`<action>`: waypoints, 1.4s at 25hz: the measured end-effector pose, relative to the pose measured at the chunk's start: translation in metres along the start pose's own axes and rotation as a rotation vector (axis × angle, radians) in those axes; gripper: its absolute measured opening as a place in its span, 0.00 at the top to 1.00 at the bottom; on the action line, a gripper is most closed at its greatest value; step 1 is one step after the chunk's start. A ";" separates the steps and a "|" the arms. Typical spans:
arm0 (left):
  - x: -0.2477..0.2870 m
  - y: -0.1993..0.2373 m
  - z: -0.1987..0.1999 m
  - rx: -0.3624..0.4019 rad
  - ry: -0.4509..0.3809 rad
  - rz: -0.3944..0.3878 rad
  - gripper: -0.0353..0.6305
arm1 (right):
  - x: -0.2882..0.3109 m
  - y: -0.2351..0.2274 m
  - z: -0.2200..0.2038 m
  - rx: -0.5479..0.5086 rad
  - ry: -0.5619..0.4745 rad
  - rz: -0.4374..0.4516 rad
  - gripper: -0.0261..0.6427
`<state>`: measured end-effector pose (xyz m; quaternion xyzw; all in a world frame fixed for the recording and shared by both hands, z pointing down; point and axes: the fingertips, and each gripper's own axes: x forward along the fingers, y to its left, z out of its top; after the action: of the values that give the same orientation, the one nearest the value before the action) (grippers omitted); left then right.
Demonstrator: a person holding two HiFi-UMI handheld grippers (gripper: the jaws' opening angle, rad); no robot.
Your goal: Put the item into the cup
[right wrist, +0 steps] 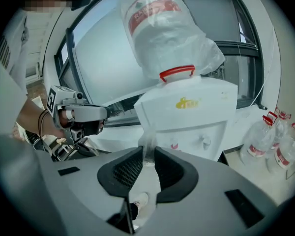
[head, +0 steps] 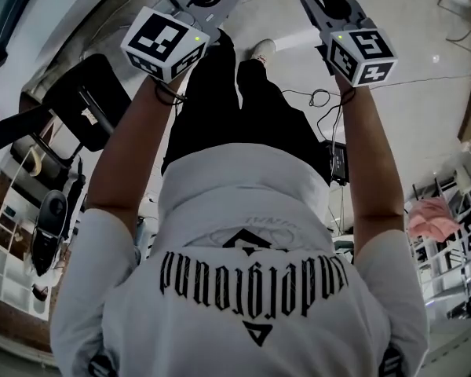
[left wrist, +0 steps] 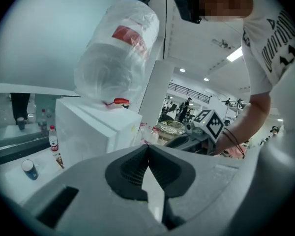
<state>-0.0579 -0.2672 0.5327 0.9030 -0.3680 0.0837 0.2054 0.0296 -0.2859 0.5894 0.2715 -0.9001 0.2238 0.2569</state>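
Directly ahead of both grippers stood a white water dispenser (right wrist: 187, 109) with a large jug (right wrist: 162, 28) upended on top. The jug was wrapped in clear film and carried a red label, with a red handle at its neck.

The left gripper (left wrist: 147, 149) had its jaw tips closed together. They met at the front, and nothing showed between them. Only a pale wedge of background appeared behind the tips.

The right gripper (right wrist: 148, 147) had its jaws partly apart and clamped on a thin see-through item (right wrist: 147, 141). The item stuck up just past the tips, in line with the front of the dispenser. Its exact kind could not be made out.

From the head view, both arms were stretched forward with the grippers side by side and well apart, above a pale glossy floor (head: 424, 22). Each gripper carried its marker cube (head: 165, 42) near the wrist. The person wore a white shirt (head: 243, 234) with black print and dark trousers (head: 235, 108).

In the left gripper view, a white ledge (left wrist: 14, 181) lay to the left of the dispenser. A small bottle (left wrist: 53, 137) with a red cap stood upright on it. A small dark blue container (left wrist: 29, 169) stood near the bottle, and whether that container was the cup could not be told.

In the right gripper view, several spare jugs (right wrist: 280, 146) with red caps stood close together just right of the dispenser.
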 end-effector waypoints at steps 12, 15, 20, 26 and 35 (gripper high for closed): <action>0.039 0.040 -0.077 -0.047 0.046 0.026 0.93 | 0.070 -0.046 -0.054 -0.045 0.097 -0.008 0.84; 0.044 0.054 -0.097 -0.055 0.065 0.034 0.92 | 0.096 -0.051 -0.068 -0.053 0.108 -0.001 0.84; 0.058 0.057 -0.110 -0.061 0.080 0.031 0.93 | 0.121 -0.064 -0.088 -0.049 0.144 -0.005 0.84; 0.067 0.059 -0.130 -0.069 0.109 0.039 0.93 | 0.145 -0.083 -0.111 0.006 0.163 -0.025 0.84; 0.070 0.069 -0.148 -0.073 0.138 0.056 0.92 | 0.179 -0.102 -0.123 0.037 0.169 -0.070 0.84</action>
<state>-0.0557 -0.2916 0.7085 0.8764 -0.3807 0.1381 0.2607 0.0040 -0.3626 0.8147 0.2877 -0.8609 0.2531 0.3346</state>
